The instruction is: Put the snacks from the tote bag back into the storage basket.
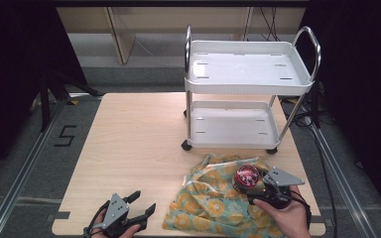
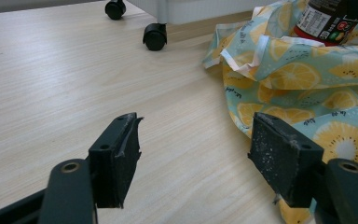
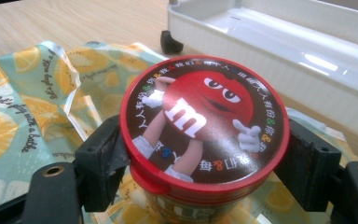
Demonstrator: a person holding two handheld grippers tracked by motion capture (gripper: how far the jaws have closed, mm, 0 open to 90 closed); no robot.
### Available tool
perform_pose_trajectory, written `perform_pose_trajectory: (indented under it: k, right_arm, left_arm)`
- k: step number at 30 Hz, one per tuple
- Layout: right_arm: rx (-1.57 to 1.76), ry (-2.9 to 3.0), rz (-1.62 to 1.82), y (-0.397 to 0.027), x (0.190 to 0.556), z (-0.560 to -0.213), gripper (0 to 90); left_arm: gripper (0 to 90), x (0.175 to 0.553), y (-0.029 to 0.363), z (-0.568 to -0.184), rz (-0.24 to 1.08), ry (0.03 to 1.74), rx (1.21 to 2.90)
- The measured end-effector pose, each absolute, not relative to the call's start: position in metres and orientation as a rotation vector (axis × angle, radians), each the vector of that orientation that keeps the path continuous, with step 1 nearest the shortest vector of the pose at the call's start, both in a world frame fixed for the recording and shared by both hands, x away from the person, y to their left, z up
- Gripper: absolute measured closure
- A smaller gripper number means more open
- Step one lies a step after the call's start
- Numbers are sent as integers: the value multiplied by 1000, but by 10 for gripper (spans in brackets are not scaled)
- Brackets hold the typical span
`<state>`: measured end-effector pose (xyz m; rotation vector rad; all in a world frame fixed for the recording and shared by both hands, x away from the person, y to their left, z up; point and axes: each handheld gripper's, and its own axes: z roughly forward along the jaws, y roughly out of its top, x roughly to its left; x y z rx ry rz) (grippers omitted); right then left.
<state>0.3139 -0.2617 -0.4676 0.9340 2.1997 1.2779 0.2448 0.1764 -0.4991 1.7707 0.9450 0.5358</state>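
In the right gripper view the two black jaws press against opposite sides of a candy tub, just under its red lid. The jaws are spread wide, about as far as the tub is broad, and the tub sits between them near the centre of the frame. The lid carries a red cartoon character and faces up and toward the camera, so the tub's long axis runs roughly upright, leaning a little toward the lens. In the high view the tub shows at lower right of centre, with its lid toward the camera.

The right gripper lies low in the right part of the high view, jaws pointing left toward the tub, with the person's right hand wrapped around its rear and the forearm coming up from the bottom edge. Under the tub is a crumpled cloth printed with lemon slices on pale teal, lying on the near right part of the wooden table.

The left gripper rests at the bottom left of centre of the high view, held by the left hand. Its jaws stand well apart with nothing between them, angled toward the upper right. In the left gripper view they frame bare tabletop, with the cloth's edge beside the right jaw.

Beyond the cloth, a white two-shelf cart on black castors stands on the far right of the table.
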Motion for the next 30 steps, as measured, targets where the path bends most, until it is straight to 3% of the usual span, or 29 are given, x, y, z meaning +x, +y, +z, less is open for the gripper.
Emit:
perform_pose_trajectory:
  k: [30]
  right_arm:
    - [941, 2136, 1301, -267, 312, -456, 261]
  left_arm:
    - [325, 245, 179, -499, 548, 965, 1761]
